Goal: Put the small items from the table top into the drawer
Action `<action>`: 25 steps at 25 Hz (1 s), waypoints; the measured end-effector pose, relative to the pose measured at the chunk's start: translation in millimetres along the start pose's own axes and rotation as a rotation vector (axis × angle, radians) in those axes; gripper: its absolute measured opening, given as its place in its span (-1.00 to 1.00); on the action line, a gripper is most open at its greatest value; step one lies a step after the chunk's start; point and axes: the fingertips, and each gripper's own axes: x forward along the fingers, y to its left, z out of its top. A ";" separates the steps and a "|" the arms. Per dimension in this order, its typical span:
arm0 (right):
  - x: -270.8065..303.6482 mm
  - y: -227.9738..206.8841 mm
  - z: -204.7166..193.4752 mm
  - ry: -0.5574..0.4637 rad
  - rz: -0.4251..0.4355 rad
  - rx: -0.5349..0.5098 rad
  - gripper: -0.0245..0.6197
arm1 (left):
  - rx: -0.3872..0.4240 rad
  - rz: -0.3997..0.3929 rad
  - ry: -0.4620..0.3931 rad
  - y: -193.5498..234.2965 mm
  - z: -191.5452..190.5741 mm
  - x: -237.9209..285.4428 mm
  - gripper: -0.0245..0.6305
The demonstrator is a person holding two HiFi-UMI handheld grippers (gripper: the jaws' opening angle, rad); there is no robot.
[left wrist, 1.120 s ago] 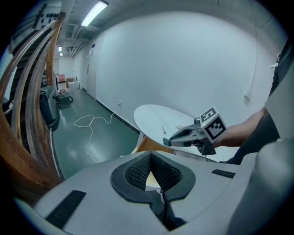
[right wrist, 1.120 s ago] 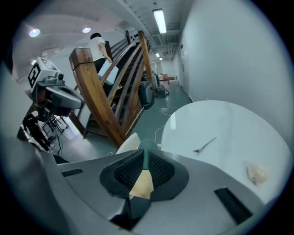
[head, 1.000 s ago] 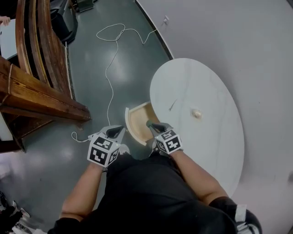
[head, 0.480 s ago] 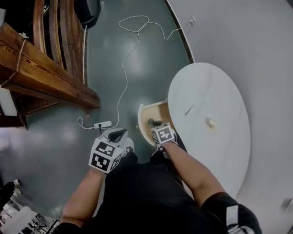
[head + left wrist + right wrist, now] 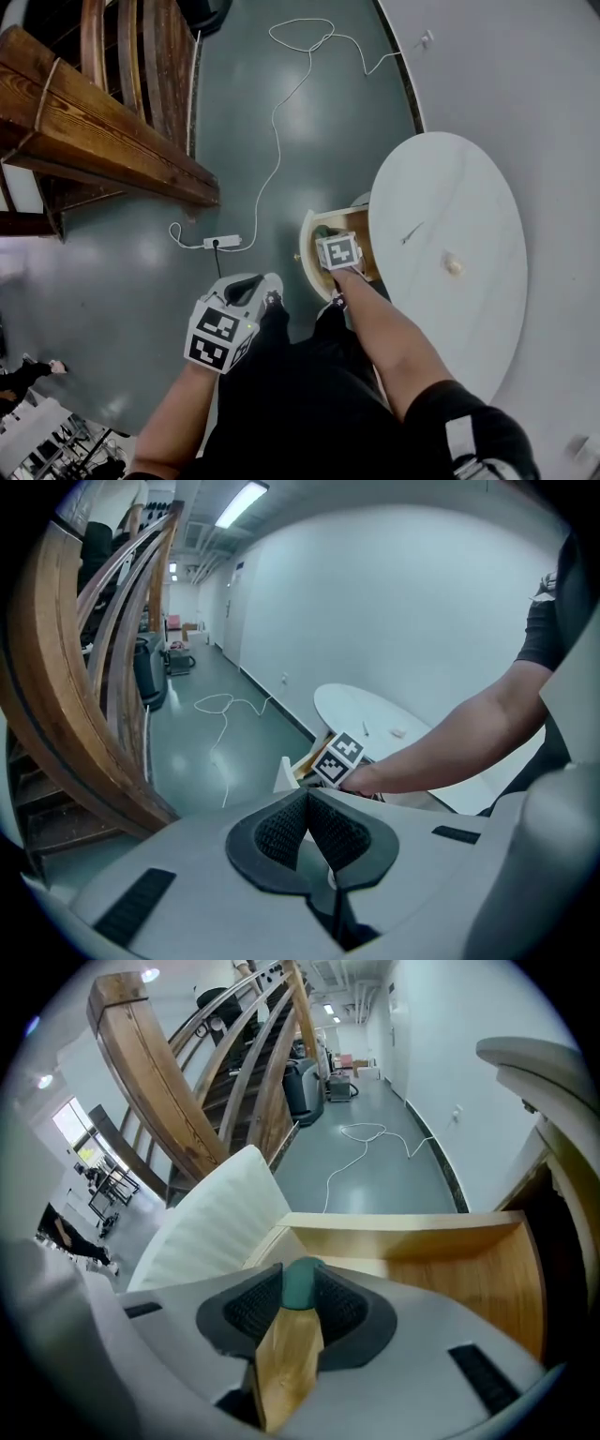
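Note:
The small wooden drawer (image 5: 310, 251) is pulled open from under the white oval table (image 5: 469, 319). My right gripper (image 5: 298, 1290) reaches down into the drawer (image 5: 403, 1237), and only its marker cube (image 5: 339, 251) shows from above. A wooden piece with a green tip (image 5: 292, 1335) lies between its jaws, which have just been opening and no longer clamp it. A thin dark item (image 5: 411, 233) and a small cream item (image 5: 454, 265) lie on the table. My left gripper (image 5: 247, 288) hangs shut and empty over the floor, left of the drawer.
A power strip (image 5: 221, 242) with a long white cable (image 5: 279, 122) lies on the green floor near the drawer. A wooden staircase (image 5: 103, 141) fills the upper left. A white wall (image 5: 544, 112) runs behind the table.
My right gripper has gone down from above the drawer's front edge into the drawer with the wooden piece. The left gripper has drifted a little lower and away from the drawer.

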 end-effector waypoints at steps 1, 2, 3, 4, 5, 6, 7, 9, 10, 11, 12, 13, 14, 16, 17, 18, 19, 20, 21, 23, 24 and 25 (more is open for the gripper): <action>2.6 -2.4 1.2 0.001 -0.005 0.007 -0.64 | -0.004 0.002 0.001 0.9 -1.4 -0.3 -0.88; 4.5 -4.5 1.4 0.004 -0.010 0.012 -0.64 | -0.009 0.004 0.002 1.9 -3.0 -0.3 -0.88; 5.7 -5.8 1.5 0.007 -0.012 0.014 -0.63 | -0.012 0.005 0.005 2.8 -4.6 -0.2 -0.88; 5.7 -6.5 3.0 0.002 -0.014 0.009 -0.62 | -0.014 0.004 0.007 3.5 -5.9 -0.1 -0.88; 4.7 -7.3 5.4 -0.009 -0.018 0.003 -0.62 | -0.014 0.003 0.009 3.9 -7.0 -0.1 -0.88; 3.3 -7.8 6.9 -0.020 -0.022 0.001 -0.62 | -0.012 0.001 0.011 4.2 -7.6 -0.2 -0.88; 1.6 -7.9 6.9 -0.027 -0.024 0.006 -0.62 | -0.010 -0.002 0.012 4.4 -7.6 -0.3 -0.88; -3.2 -5.9 5.0 -0.030 -0.022 0.023 -0.62 | -0.003 -0.007 0.011 4.8 -6.2 -0.1 -0.88; -6.7 -4.2 4.4 -0.031 -0.019 0.030 -0.62 | 0.000 -0.009 0.010 4.8 -4.9 0.2 -0.88; -11.3 -2.5 4.0 -0.034 -0.017 0.038 -0.62 | 0.004 -0.011 0.007 4.6 -3.0 0.5 -0.88; -17.0 -1.2 4.2 -0.041 -0.015 0.046 -0.62 | 0.009 -0.014 0.001 4.1 -0.3 0.8 -0.88; -23.6 0.0 5.5 -0.053 -0.014 0.054 -0.62 | 0.016 -0.018 -0.005 3.4 3.0 1.1 -0.88; -31.2 1.2 7.4 -0.069 -0.012 0.061 -0.63 | 0.024 -0.023 -0.013 2.5 6.6 1.5 -0.88; -48.3 4.4 11.8 -0.107 -0.006 0.075 -0.68 | 0.043 -0.034 -0.027 0.0 13.4 2.4 -0.88; -57.8 7.0 14.4 -0.128 0.003 0.081 -0.72 | 0.052 -0.040 -0.033 -1.5 16.5 2.7 -0.88; -68.4 10.8 18.0 -0.152 0.017 0.089 -0.79 | 0.061 -0.045 -0.039 -2.9 19.6 3.1 -0.88; -80.2 15.5 22.7 -0.179 0.039 0.098 -0.85 | 0.070 -0.050 -0.044 -4.3 22.8 3.5 -0.88; -93.3 20.6 27.6 -0.206 0.063 0.108 -0.88 | 0.078 -0.055 -0.050 -6.0 26.2 4.0 -0.88; -106.9 25.7 31.2 -0.233 0.089 0.117 -0.90 | 0.084 -0.060 -0.056 -8.3 29.5 4.6 -0.88; -135.0 35.3 34.6 -0.284 0.135 0.127 -0.90 | 0.095 -0.069 -0.070 -14.7 36.0 5.7 -0.88; -149.7 39.8 36.1 -0.309 0.153 0.126 -0.90 | 0.100 -0.073 -0.080 -17.8 39.5 5.9 -0.88; -164.6 43.8 38.2 -0.336 0.166 0.122 -0.90 | 0.105 -0.074 -0.094 -20.3 43.4 5.8 -0.88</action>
